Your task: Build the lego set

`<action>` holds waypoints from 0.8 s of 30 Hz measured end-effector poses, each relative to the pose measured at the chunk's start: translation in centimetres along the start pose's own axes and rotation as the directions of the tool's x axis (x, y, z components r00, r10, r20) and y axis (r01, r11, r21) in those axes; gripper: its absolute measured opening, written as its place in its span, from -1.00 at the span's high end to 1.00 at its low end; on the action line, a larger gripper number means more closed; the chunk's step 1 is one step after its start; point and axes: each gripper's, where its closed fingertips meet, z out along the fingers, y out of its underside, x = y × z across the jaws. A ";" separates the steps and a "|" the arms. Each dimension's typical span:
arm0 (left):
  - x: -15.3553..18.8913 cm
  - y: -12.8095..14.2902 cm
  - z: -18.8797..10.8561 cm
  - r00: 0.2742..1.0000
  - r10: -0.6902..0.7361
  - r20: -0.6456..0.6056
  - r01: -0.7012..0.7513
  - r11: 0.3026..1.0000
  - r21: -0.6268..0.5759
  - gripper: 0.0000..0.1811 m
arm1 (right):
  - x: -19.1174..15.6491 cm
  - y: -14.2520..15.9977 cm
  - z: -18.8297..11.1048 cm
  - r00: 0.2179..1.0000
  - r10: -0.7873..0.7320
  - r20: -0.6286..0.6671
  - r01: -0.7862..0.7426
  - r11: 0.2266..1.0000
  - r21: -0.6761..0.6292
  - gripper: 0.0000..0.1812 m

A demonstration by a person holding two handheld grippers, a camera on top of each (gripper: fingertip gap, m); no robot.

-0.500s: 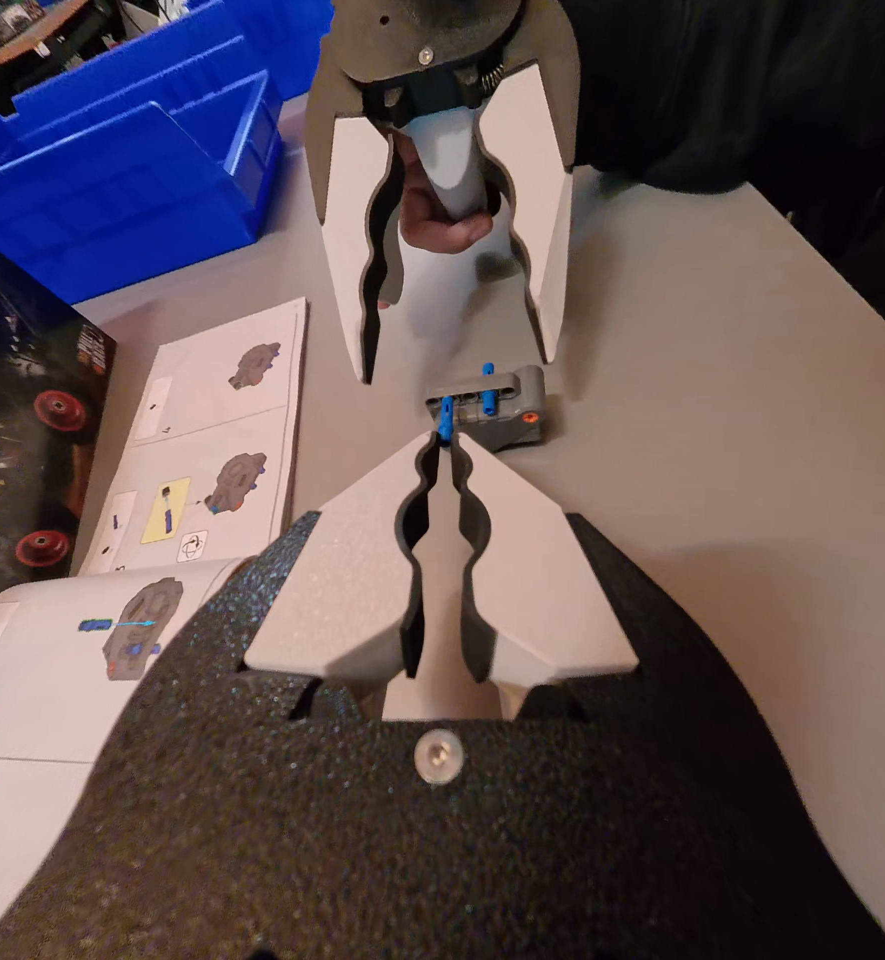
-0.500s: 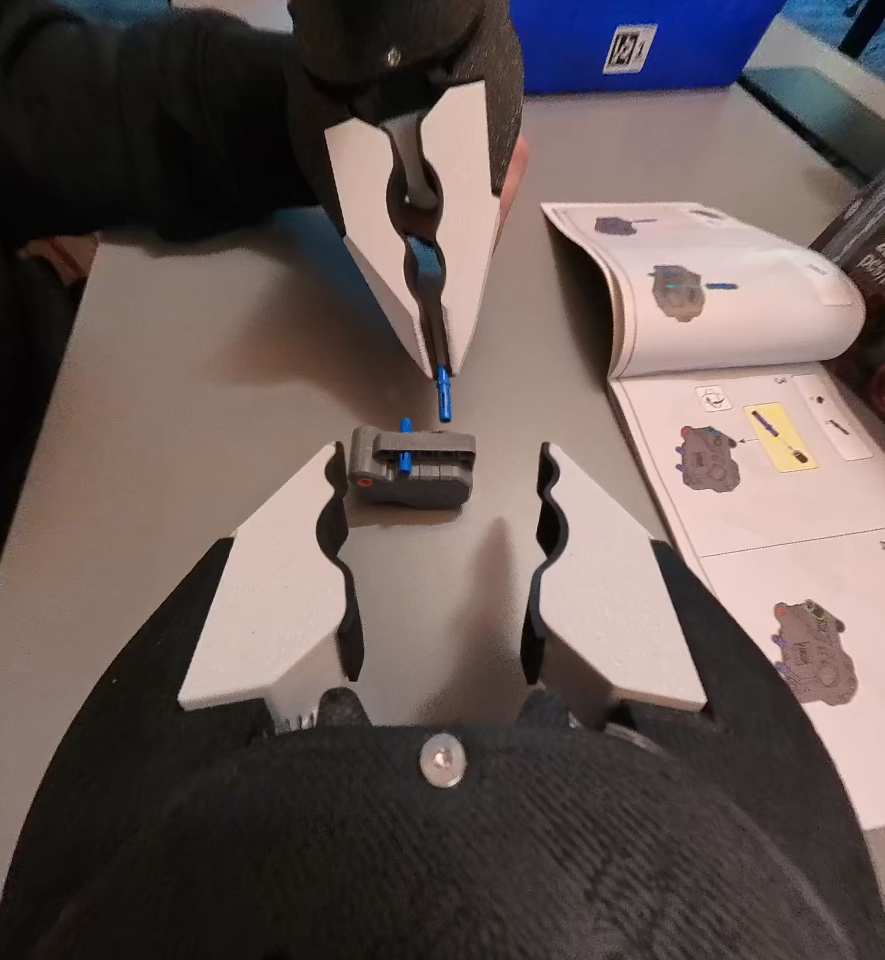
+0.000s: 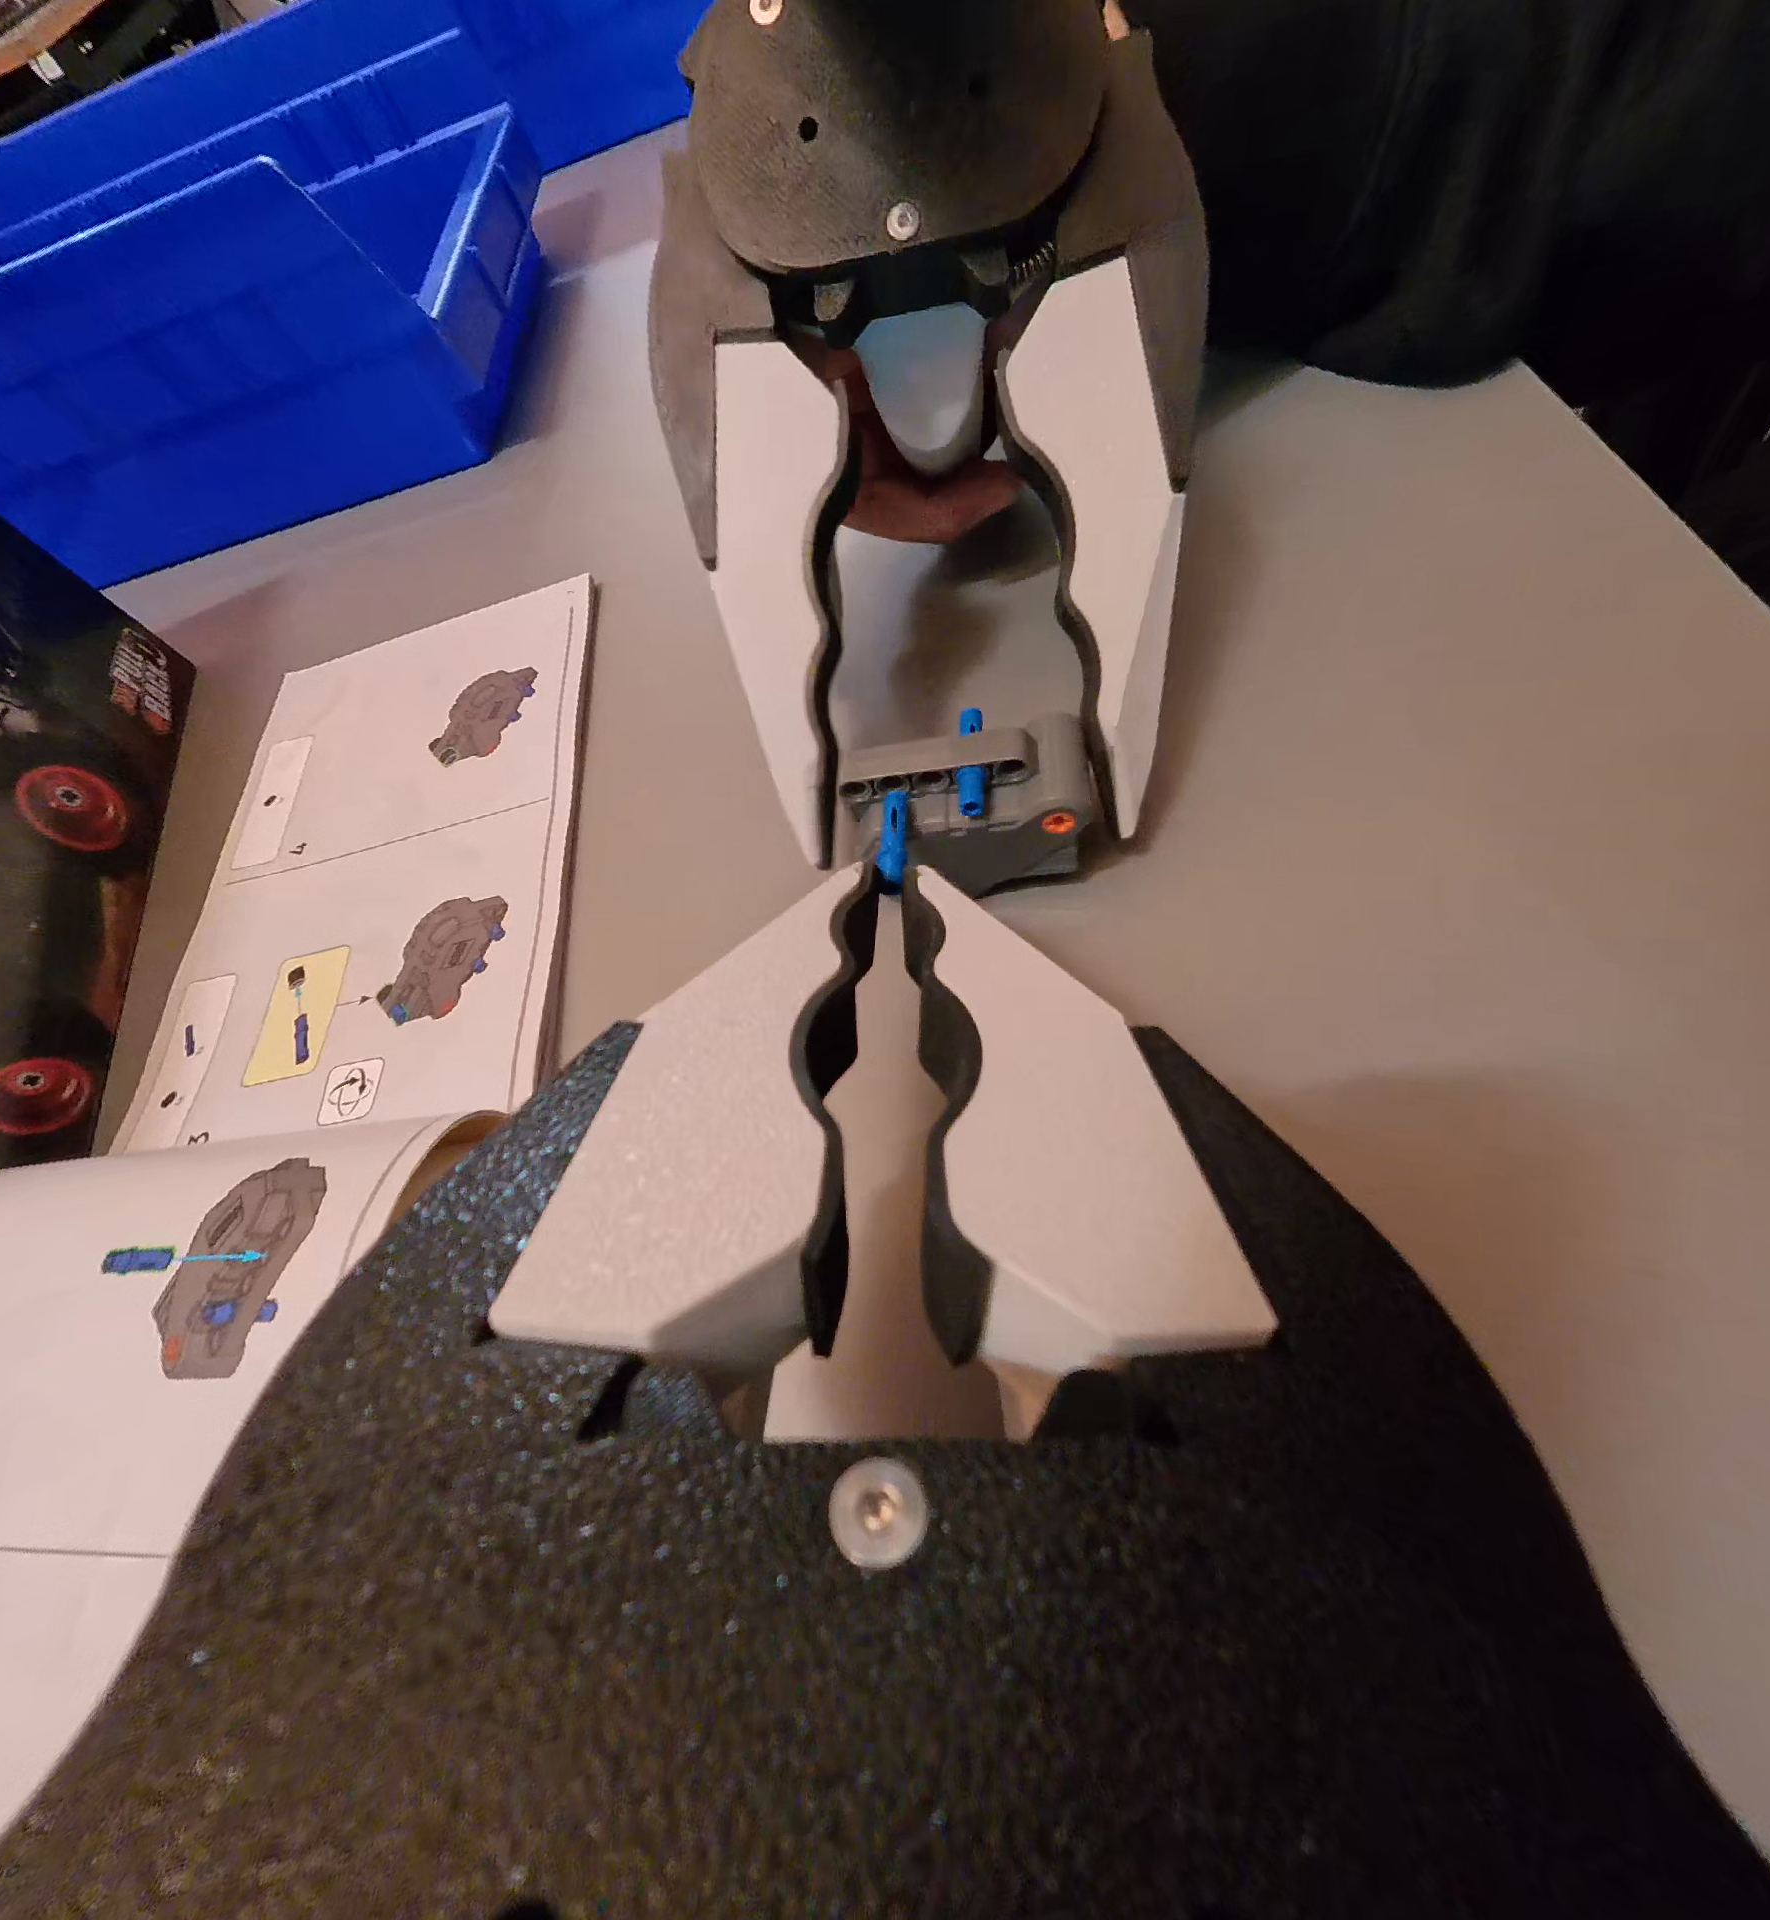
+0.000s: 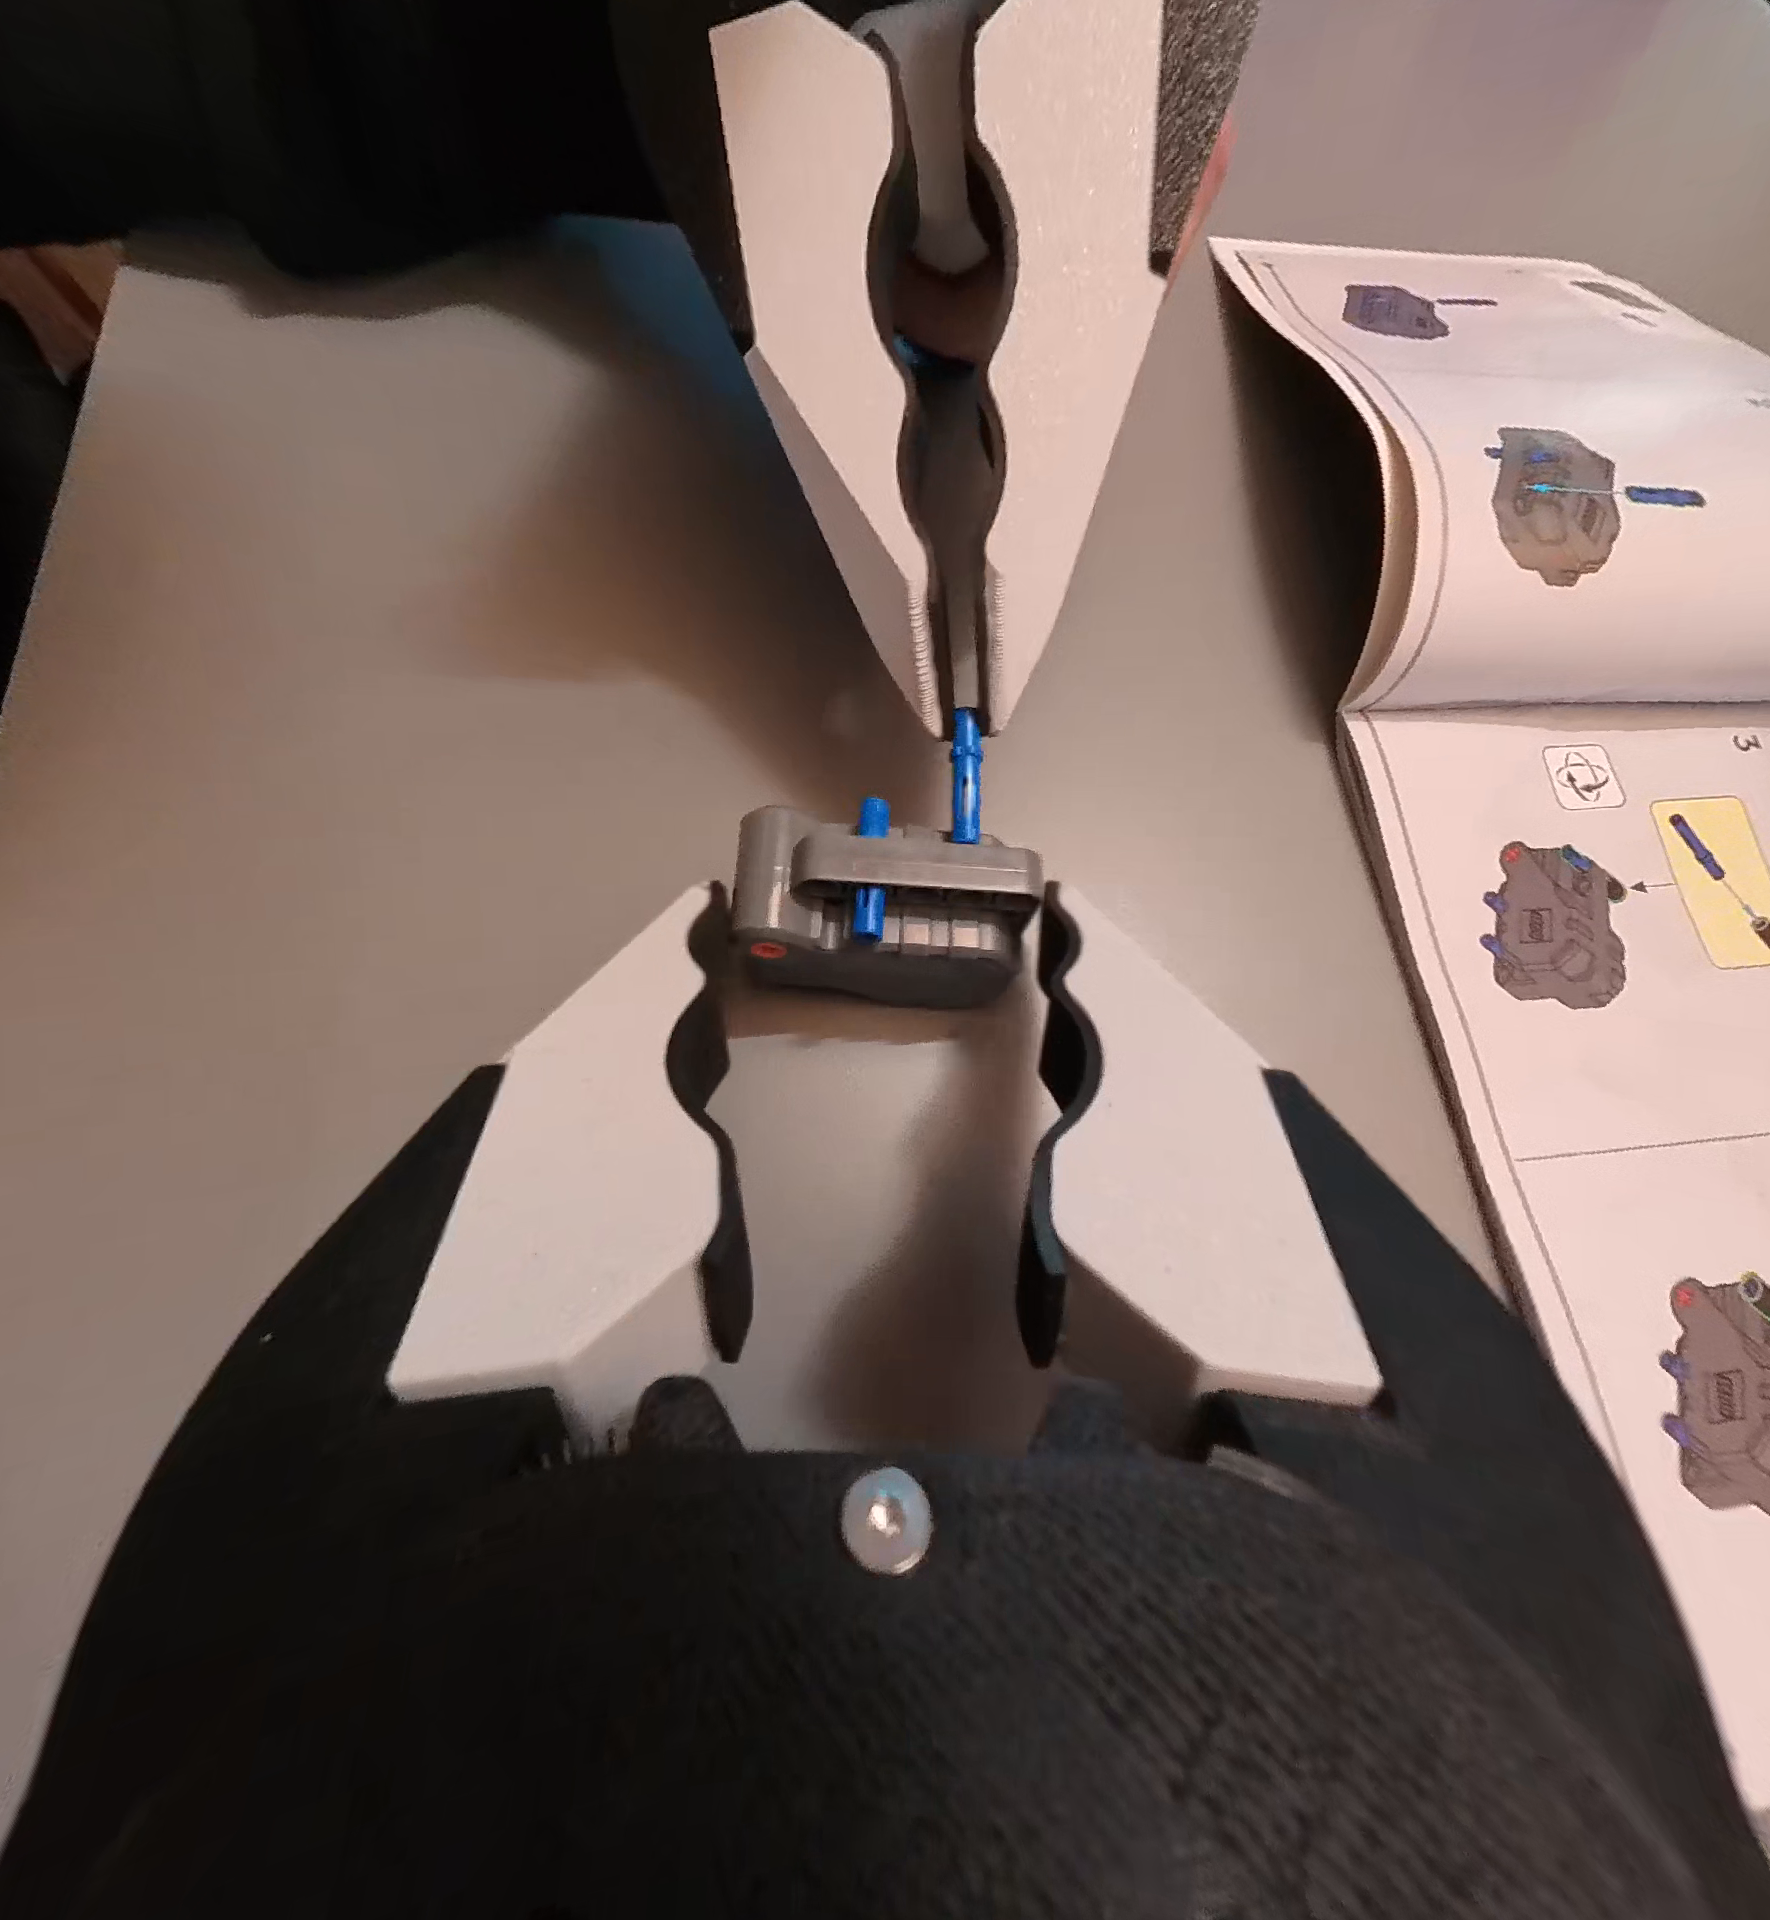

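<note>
My left gripper (image 3: 891, 883) hides the blue pin's (image 3: 891, 831) held end; black box (image 3: 19, 883) cut by frame edge.

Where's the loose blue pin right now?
Pinched in the left tool, the blue pin is centre frame in both views, its free end at the grey motor block between the open right tool's fingers.
</note>
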 end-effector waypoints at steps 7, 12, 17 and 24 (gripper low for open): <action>-0.2 -0.2 -0.1 1.000 0.008 0.016 -0.008 1.000 0.008 0.99 | -0.1 0.0 0.1 1.000 -0.003 0.011 0.003 1.000 -0.002 0.38; -0.2 -0.2 -0.1 1.000 0.005 0.015 -0.005 1.000 0.005 0.99 | -0.1 0.0 0.1 1.000 -0.006 0.015 0.006 1.000 -0.002 0.38; -0.2 0.0 0.0 0.999 0.020 0.026 -0.019 1.000 -0.014 0.99 | -0.1 0.0 0.1 1.000 -0.003 0.017 0.003 1.000 -0.002 0.38; -0.2 0.3 0.1 0.999 0.005 0.042 -0.003 1.000 -0.026 0.99 | -0.1 0.0 0.1 1.000 0.007 0.019 -0.007 1.000 -0.003 0.38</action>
